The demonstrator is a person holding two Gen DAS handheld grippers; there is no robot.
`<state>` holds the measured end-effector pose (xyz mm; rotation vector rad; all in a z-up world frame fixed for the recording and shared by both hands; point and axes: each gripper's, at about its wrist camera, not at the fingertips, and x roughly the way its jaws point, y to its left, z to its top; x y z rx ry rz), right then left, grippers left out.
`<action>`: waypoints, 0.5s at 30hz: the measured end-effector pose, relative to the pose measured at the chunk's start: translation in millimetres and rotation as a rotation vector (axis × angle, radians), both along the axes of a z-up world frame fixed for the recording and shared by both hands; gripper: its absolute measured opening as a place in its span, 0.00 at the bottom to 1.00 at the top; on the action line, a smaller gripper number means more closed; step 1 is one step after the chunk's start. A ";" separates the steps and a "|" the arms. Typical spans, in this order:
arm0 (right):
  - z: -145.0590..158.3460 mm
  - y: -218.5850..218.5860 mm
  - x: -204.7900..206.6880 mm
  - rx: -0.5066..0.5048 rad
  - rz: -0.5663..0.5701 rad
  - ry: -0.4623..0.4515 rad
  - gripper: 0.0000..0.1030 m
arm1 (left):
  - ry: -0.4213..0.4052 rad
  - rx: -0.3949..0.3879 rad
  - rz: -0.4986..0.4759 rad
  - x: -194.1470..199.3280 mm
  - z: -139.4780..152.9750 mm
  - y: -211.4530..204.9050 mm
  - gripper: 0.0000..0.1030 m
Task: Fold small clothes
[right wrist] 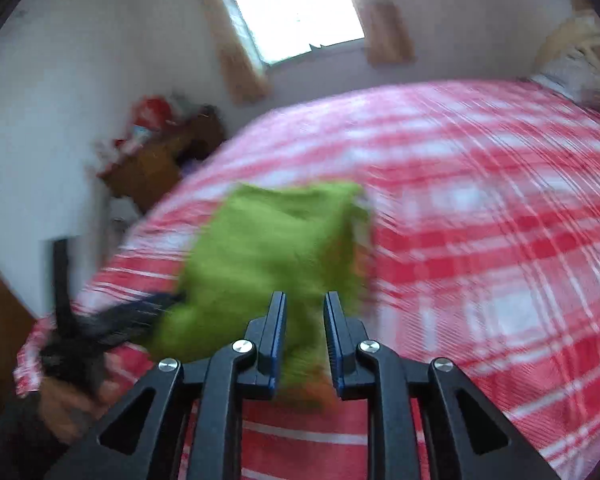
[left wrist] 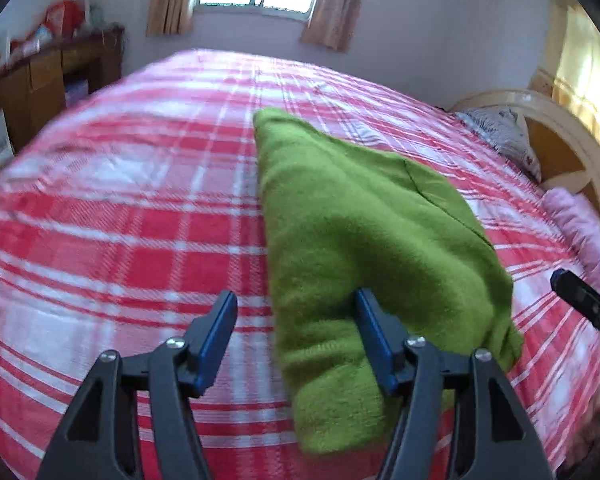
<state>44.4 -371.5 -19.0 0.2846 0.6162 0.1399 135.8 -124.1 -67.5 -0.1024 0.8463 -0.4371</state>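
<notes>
One garment on the job: a green fleece-like garment, already doubled into a thick, narrow bundle, lying on the red-and-white plaid bedspread near the front edge of the bed. Which kind of small garment it is cannot be told.

Handling, as a judgement: light, soft, limp, with a fuzzy nap that should grip well between pads and not slip. Layers will slide over each other and sag if lifted by one point. Best taken at a folded edge or corner, pinching every layer, both ends at once.

Left hand-held gripper: pitched downward, jaws well apart, nothing clamped; the right-side finger lies against the cloth's near end, the left one over bare bedspread.

Right hand-held gripper: angled down from the garment's other side, jaws narrowly parted, green cloth seen in the gap; blurred, so contact with the pads cannot be told.
</notes>
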 end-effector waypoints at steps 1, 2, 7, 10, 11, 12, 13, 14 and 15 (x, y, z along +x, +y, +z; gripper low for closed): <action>2.9 9.9 3.9 -0.009 0.024 0.001 0.19 | 0.015 -0.013 0.000 -0.6 -3.0 -2.8 0.62; 2.3 23.7 11.8 -0.012 0.065 0.018 0.19 | 0.007 -0.002 0.001 -2.6 -2.6 -5.9 0.62; -46.6 50.8 36.1 -0.077 0.158 0.203 0.18 | -0.150 0.212 0.004 -24.5 13.7 -4.7 0.77; -60.8 31.2 19.1 -0.098 0.150 0.176 0.01 | -0.135 0.229 0.008 -22.6 15.5 18.3 0.89; -60.7 19.9 13.5 -0.073 0.124 0.185 0.00 | -0.112 0.203 0.011 -22.1 17.9 28.4 0.89; -59.4 12.9 9.4 -0.044 0.116 0.192 0.00 | -0.099 0.184 0.016 -21.9 20.9 34.1 0.88; -57.6 10.1 6.1 -0.036 0.115 0.201 0.00 | -0.095 0.166 0.022 -23.2 24.4 39.5 0.87; -54.5 9.8 4.1 -0.042 0.121 0.210 0.00 | -0.099 0.143 0.024 -23.2 31.1 43.7 0.86; -50.4 12.5 1.3 -0.061 0.128 0.218 0.00 | -0.108 0.116 0.017 -22.5 38.2 45.9 0.86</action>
